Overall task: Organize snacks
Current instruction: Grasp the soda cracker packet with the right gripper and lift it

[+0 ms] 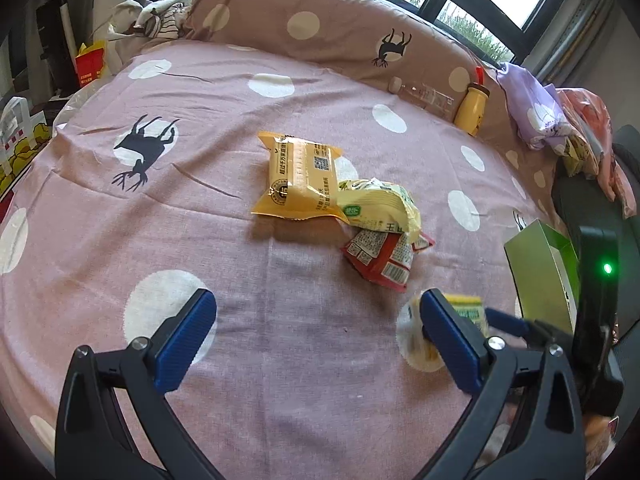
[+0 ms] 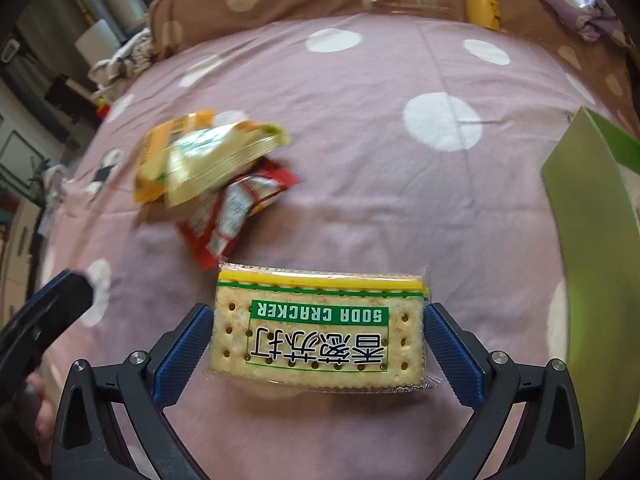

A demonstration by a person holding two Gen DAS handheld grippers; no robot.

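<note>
while the right gripper [image 2: 318,344] holds the soda cracker pack [image 2: 318,332] in wide jaws, at nine o'clock from the green box [image 2: 588,216], a loose grip may drop it; left gripper [image 1: 316,340] gapes empty.

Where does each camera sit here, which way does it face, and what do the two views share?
Left wrist: on the left tongs, angled down over the bed sheet at the snack pile; the blue pads stand open, empty.
Right wrist: on the right tongs, angled down at the soda cracker pack between its pads; part of a hand shows bottom left.
Shared: snack pile, green box, yellow bottle.
</note>
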